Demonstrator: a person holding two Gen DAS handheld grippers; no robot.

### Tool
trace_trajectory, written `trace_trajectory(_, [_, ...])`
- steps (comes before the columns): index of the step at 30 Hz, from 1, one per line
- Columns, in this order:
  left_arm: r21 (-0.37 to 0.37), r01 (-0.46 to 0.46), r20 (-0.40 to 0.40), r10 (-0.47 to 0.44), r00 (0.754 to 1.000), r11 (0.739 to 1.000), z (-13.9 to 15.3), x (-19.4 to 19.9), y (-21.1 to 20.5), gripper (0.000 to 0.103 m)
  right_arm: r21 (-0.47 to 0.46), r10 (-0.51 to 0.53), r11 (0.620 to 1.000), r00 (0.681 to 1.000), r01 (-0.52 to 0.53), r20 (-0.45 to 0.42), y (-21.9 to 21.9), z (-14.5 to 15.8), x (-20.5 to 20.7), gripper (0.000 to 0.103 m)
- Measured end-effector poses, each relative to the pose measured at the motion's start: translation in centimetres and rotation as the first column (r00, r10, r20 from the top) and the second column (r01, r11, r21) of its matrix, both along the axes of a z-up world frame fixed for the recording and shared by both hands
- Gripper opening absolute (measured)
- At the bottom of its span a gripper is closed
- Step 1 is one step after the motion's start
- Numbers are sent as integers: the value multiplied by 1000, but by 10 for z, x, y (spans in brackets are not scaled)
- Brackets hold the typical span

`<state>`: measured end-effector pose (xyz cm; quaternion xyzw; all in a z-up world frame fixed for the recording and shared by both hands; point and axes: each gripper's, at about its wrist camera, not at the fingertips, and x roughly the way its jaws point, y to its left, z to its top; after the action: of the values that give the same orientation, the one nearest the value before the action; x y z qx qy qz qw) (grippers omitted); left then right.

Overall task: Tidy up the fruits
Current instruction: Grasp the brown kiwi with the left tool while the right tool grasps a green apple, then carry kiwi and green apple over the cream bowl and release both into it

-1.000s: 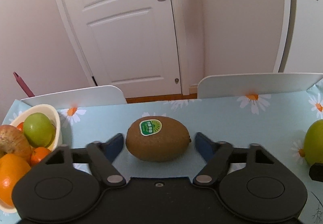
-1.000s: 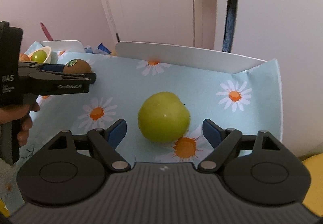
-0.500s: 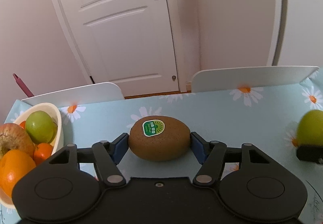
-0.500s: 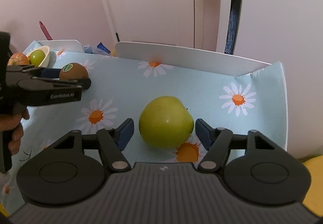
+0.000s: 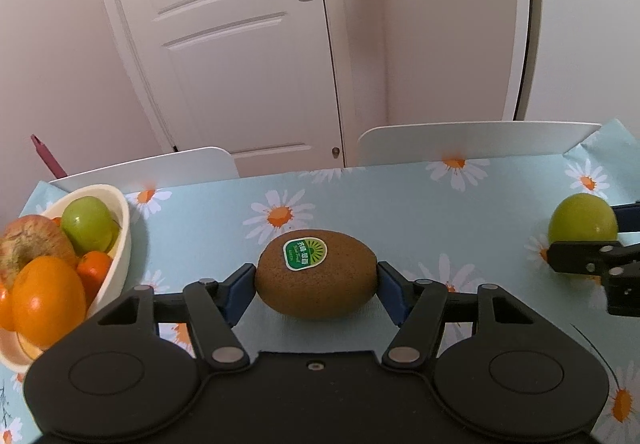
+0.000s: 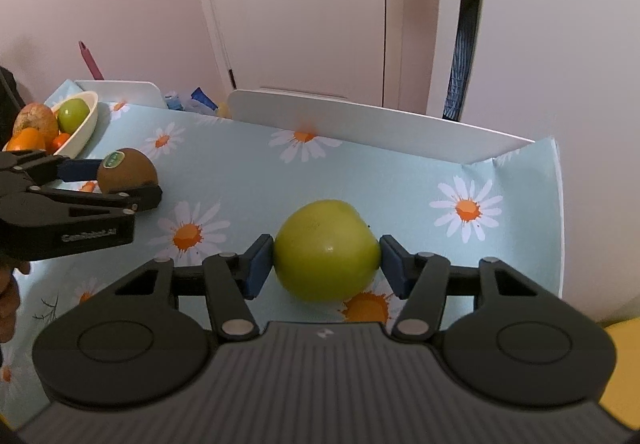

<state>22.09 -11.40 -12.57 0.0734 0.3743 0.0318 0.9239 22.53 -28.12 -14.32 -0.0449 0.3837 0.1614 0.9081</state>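
Both my tools closed since half-second ago: left tool point(image 5: 316, 286) now clamps kiwi point(image 5: 316, 274) between pads, right tool point(image 6: 326, 270) clamps green apple point(image 6: 326, 250). Both fruits low over daisy-cloth bench point(image 5: 400, 212); lift-off unclear. Bowl point(image 5: 116, 244), left of my left tool, holds orange, apple, green fruit. Left to do, I judge: carry both to bowl.

Each gripper, left gripper point(image 5: 316, 284) and right gripper point(image 6: 326, 264), has a black plastic body, 2 round housings, silver pivot screws and blue finger pads point(image 5: 240, 290). The right body is ribbed.
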Motion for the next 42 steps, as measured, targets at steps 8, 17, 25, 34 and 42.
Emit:
trace_trajectory(8, [-28, -27, 36, 28, 999, 999, 22, -26, 5, 68, 8, 54, 998, 998, -54, 29, 12, 19, -13, 72])
trace_trajectory(17, [-55, -89, 104, 94, 990, 995, 67, -68, 25, 68, 34, 148, 988, 985, -151, 83, 44, 58, -32, 72])
trace_trajectory(25, [-53, -153, 157, 159, 975, 987, 105, -100, 65, 68, 78, 216, 971, 970, -225, 114, 91, 88, -43, 72])
trace_trajectory(34, [-49, -212, 180, 218, 959, 976, 126, -112, 130, 68, 121, 261, 953, 956, -277, 136, 160, 116, -41, 72])
trace_trajectory(42, [-48, -220, 187, 225, 956, 974, 132, -100, 192, 68, 133, 270, 948, 952, -289, 146, 230, 128, -25, 72])
